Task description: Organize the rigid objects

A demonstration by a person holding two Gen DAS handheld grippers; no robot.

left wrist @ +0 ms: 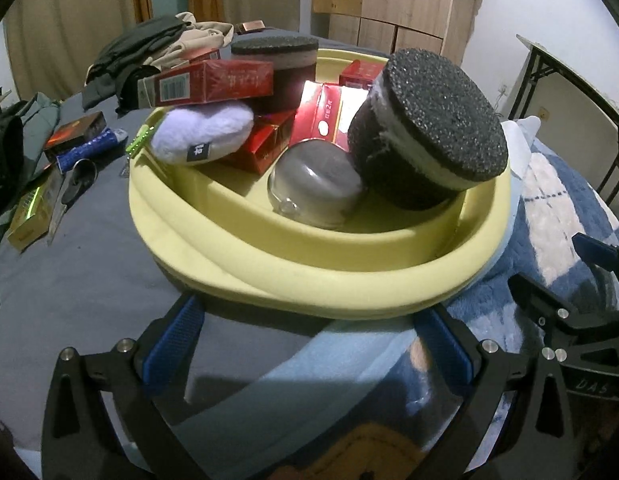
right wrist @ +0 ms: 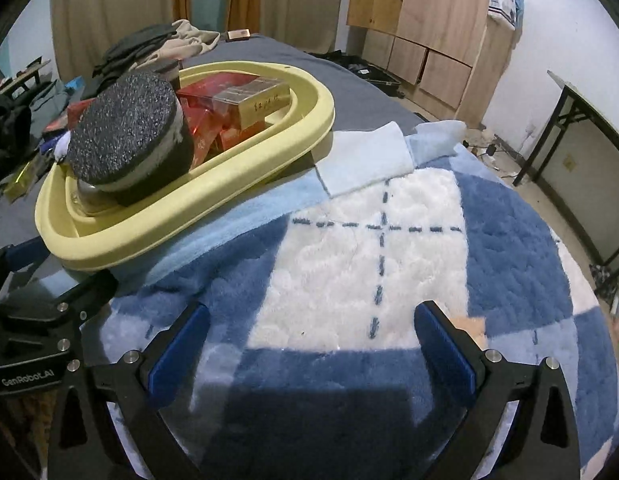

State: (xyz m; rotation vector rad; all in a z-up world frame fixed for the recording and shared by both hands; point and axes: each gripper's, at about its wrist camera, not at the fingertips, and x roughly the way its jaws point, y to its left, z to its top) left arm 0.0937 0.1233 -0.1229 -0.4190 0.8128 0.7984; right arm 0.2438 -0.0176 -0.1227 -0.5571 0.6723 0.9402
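A yellow oval basin [left wrist: 245,252] [right wrist: 237,168] sits on the bed. It holds red boxes [left wrist: 213,82], two round black sponge-topped pucks [left wrist: 433,128] [right wrist: 129,136], a clear plastic dome [left wrist: 313,180] and a lilac plush pad [left wrist: 201,132]. A gold box [right wrist: 261,102] lies on red boxes at the basin's far side. My left gripper [left wrist: 309,340] is open just in front of the basin's near rim, nothing between its fingers. My right gripper [right wrist: 309,344] is open over the blue and white blanket [right wrist: 369,248], right of the basin.
Left of the basin on the grey sheet lie a dark box [left wrist: 75,134], a blue tube [left wrist: 89,150], scissors [left wrist: 71,188] and a yellow box [left wrist: 29,216]. Folded clothes [left wrist: 149,48] are heaped behind. A light blue towel [right wrist: 365,156] lies under the basin. A folding table [right wrist: 589,128] stands right.
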